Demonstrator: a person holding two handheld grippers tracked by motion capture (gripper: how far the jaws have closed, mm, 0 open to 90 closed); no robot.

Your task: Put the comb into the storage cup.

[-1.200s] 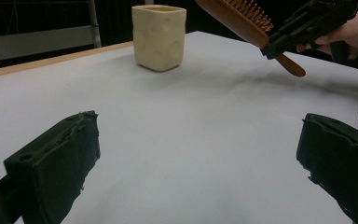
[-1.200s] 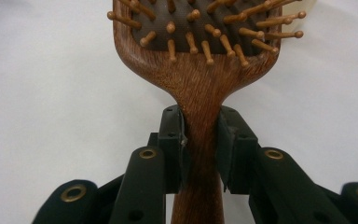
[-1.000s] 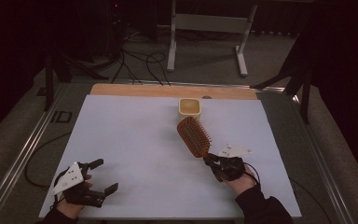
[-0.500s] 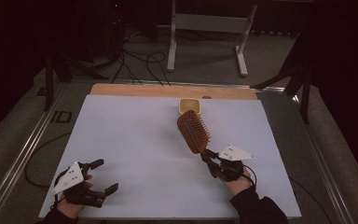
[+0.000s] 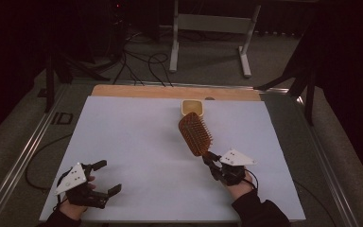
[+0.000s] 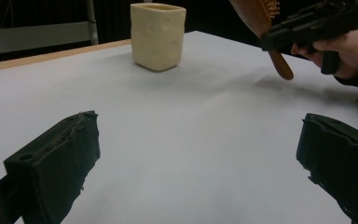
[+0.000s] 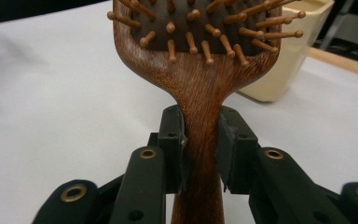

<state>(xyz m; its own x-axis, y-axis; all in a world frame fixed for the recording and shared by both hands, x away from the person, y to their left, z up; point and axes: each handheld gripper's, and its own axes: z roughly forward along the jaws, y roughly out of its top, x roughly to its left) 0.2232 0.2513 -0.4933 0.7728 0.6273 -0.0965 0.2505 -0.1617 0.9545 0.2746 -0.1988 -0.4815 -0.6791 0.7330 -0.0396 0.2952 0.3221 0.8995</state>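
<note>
Between the right gripper [image 7: 200,144] pads, clamped by its handle, the wooden hairbrush [image 7: 200,60] rises toward the cup [image 7: 286,56].

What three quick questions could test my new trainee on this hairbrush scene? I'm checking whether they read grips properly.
1. True or false: the right gripper is shut on the handle of the brown wooden paddle hairbrush.
2. What stands beyond the brush head: A) a cream ribbed cup, B) a glass jar?
3. What do the left gripper's jaws hold?

Key: 1 true; 2 A; 3 nothing, they stand open above the white table sheet.
</note>
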